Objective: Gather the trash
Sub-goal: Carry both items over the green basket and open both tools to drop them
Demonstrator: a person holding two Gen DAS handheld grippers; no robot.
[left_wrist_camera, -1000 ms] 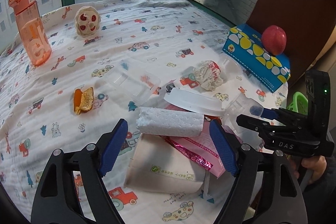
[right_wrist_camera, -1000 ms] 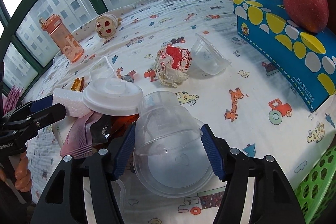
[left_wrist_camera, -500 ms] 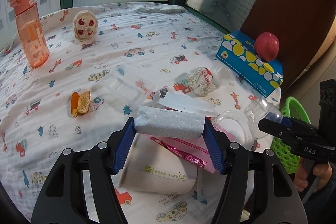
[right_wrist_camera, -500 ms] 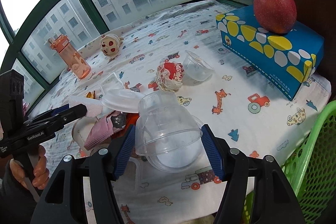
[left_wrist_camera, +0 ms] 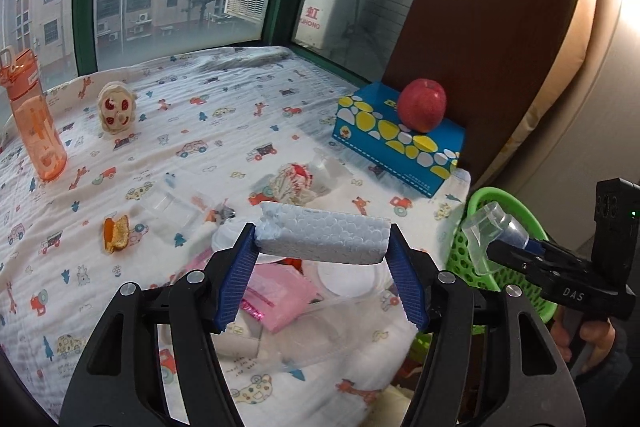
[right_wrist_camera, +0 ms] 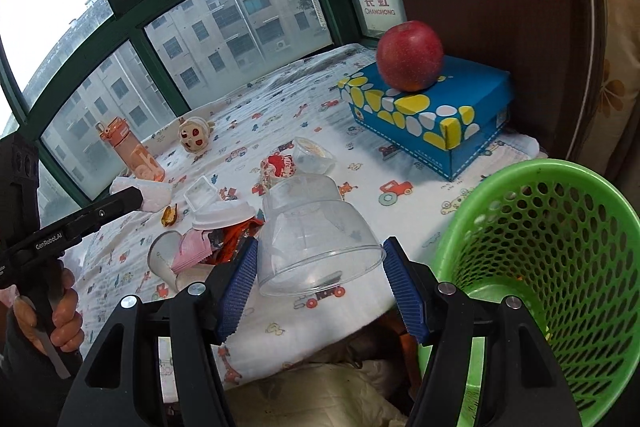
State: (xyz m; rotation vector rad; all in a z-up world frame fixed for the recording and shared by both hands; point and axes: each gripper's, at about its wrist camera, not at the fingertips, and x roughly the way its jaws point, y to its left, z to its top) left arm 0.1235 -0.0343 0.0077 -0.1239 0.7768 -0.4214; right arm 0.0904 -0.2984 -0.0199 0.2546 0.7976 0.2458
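Note:
My left gripper is shut on a white foam block, held lengthwise between its blue pads above the trash pile. My right gripper is shut on a clear plastic cup, lifted off the cloth just left of the green mesh basket. In the left wrist view the same cup hangs in front of the basket. On the cloth lie a crumpled red-and-white wrapper, a white lid, pink packaging, a clear tray and an orange peel.
A blue tissue box with a red apple on it stands at the far right of the cartoon-print cloth. An orange water bottle and a small round toy stand near the window. A second clear cup lies beside the wrapper.
My left gripper closed on the foam block and lifted it off the pile. My right gripper carried the clear cup up and rightward until the green basket came alongside.

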